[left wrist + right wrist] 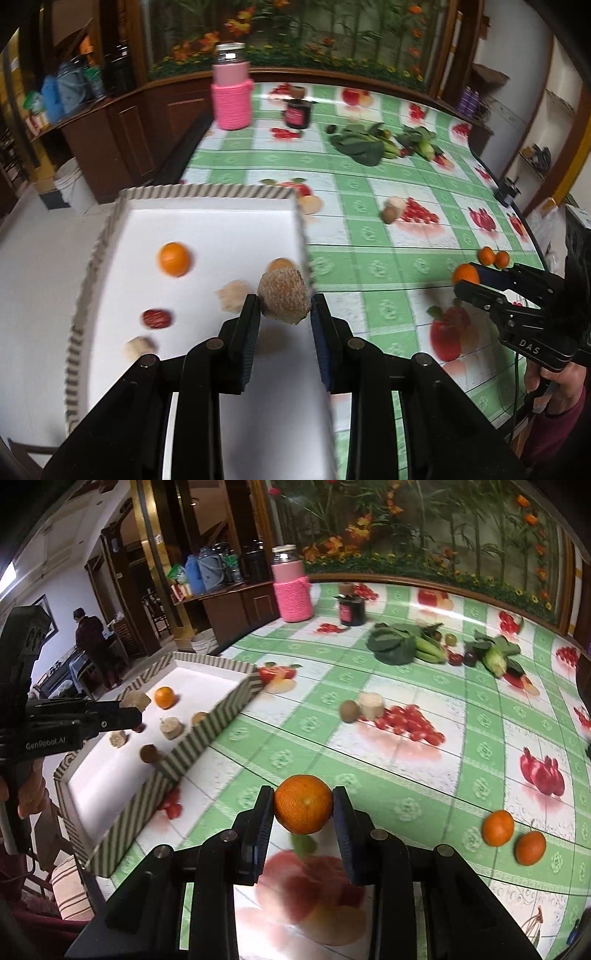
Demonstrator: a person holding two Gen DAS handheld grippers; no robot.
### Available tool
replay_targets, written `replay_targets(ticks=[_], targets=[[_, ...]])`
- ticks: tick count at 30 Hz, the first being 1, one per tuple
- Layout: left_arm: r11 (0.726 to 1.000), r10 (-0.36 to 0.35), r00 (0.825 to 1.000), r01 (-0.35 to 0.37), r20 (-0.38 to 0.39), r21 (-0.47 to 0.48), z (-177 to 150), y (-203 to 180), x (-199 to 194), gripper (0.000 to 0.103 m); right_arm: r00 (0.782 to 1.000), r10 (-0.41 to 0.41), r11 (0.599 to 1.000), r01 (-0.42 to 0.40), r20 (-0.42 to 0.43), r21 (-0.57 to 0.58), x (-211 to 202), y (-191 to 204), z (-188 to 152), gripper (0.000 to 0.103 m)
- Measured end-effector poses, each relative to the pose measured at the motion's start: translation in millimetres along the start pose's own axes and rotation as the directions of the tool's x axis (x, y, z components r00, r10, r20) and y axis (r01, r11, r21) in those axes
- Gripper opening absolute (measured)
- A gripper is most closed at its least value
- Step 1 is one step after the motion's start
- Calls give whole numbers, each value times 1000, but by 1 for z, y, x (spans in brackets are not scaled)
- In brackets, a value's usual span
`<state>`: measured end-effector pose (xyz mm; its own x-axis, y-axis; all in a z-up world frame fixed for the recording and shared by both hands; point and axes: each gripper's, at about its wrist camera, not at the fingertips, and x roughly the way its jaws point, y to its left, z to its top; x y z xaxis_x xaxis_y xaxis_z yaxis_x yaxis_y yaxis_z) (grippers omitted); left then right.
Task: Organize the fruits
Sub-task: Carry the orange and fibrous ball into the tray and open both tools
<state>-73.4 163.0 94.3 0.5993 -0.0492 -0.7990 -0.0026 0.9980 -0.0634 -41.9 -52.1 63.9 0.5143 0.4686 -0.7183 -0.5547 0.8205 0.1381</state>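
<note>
Left wrist view: left gripper point(284, 306) clenched on a brown rough fruit point(284, 296), held above the white tray point(207, 225) just inside its striped right wall. Tray contents: one orange point(174, 259), one red date point(157, 318), some pale lumps. Right gripper point(303, 805) grasps a tangerine point(303, 803), roundish, above the open tablecloth point(443, 760). Two loose tangerines point(497, 828) lie right.

The striped tray wall point(207, 734) bars level entry; bare tablecloth point(424, 775) beside it seems passable.
</note>
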Motion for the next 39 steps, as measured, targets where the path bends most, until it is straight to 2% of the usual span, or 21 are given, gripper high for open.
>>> replay_targets(ticks=[14,27,39], targets=[[991,67,997,-70,-29,-115,-41,62,-13,25,996,87,990,-85,8,-113,10,74,21,32],[984,91,994,-98,-53,-152,-72,82,-8,26,985,164,964,-171,-50,-204,32,137,21,32],[983,89,993,-99,-76,-153,-83,87,1,26,975,194,942,-217,-113,-254,53,170,17,32]])
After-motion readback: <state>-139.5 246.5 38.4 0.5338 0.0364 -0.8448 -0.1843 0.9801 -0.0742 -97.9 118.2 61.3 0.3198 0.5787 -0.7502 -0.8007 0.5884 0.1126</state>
